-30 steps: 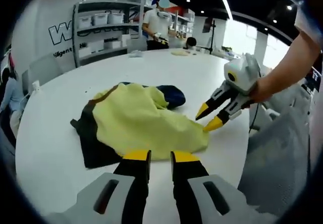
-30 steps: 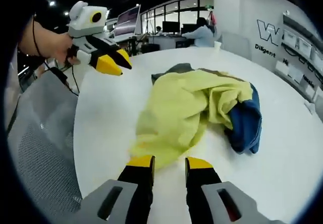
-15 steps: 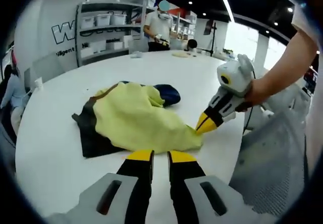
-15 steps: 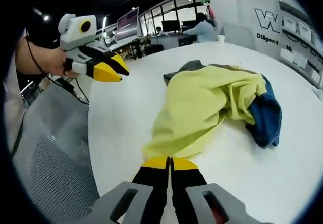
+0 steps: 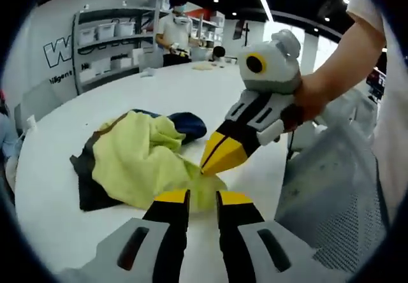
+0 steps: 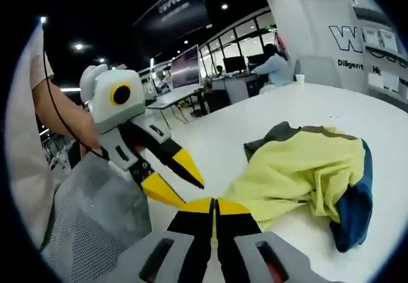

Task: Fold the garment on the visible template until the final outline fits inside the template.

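Observation:
A crumpled garment [image 5: 137, 162], yellow with dark grey and blue parts, lies on the white round table [image 5: 76, 111]. My right gripper [image 5: 209, 167] comes in from the right and is shut on the garment's near yellow corner, holding it slightly raised. My left gripper [image 5: 203, 199] is open right below that corner, with yellow cloth showing between its jaws. In the right gripper view the garment [image 6: 306, 168] spreads to the right, my right gripper [image 6: 215, 203] is pinched on its corner, and the left gripper [image 6: 183, 190] stands open just to the left, almost touching it.
A grey mesh chair [image 5: 325, 194] stands at the table's near edge, also seen as the chair [image 6: 89, 225] under the left hand. Shelves with boxes [image 5: 111, 37] and a standing person [image 5: 173, 34] are beyond the far side. The table's edge [image 5: 280, 162] runs close to both grippers.
My right gripper shut on the yellow corner and pulled it up toward the left gripper. The two grippers have come close together; the garment has bunched slightly.

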`<state>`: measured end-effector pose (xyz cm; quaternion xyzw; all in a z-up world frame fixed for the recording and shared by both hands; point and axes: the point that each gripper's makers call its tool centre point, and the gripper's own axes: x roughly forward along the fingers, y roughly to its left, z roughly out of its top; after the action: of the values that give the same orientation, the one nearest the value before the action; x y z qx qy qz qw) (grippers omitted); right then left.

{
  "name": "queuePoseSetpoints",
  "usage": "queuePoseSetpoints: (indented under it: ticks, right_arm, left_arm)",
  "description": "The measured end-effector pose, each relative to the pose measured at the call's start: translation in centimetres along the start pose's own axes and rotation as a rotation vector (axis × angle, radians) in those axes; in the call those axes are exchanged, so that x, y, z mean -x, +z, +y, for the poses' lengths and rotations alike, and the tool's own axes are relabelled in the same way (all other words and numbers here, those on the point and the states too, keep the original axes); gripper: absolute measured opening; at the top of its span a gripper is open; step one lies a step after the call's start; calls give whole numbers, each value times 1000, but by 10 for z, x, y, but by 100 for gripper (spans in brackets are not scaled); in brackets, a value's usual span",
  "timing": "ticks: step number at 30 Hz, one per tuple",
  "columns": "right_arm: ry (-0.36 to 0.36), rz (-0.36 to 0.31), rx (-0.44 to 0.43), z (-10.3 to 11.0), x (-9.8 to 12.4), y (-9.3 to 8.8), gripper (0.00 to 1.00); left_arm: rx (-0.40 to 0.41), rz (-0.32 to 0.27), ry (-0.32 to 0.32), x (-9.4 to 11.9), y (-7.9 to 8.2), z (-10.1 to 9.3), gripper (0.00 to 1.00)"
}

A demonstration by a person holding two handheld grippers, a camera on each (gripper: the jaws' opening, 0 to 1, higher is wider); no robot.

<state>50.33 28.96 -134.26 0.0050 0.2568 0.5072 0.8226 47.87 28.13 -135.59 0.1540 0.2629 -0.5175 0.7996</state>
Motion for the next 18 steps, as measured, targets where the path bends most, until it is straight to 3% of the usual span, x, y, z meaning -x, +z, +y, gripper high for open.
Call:
queuePoseSetpoints:
  ticks: [2, 8, 10, 16, 18]
  right_arm:
    - [10, -6, 13, 2, -2, 6, 0]
    - [24, -14, 16, 2, -1, 8, 0]
    - [31, -12, 18, 3, 0, 7, 0]
    - [49, -18, 14, 5, 1, 4, 0]
    - [51, -18, 12, 3, 3, 4, 0]
  left_arm:
    - [-31, 9, 35, -4, 3, 2, 23]
    - [7, 23, 58, -15, 5, 12, 22]
    - [22, 52, 68, -17, 0, 16, 17]
    - [51, 45, 57, -26, -1, 21, 2]
    - [34, 40, 53, -27, 0, 19, 2]
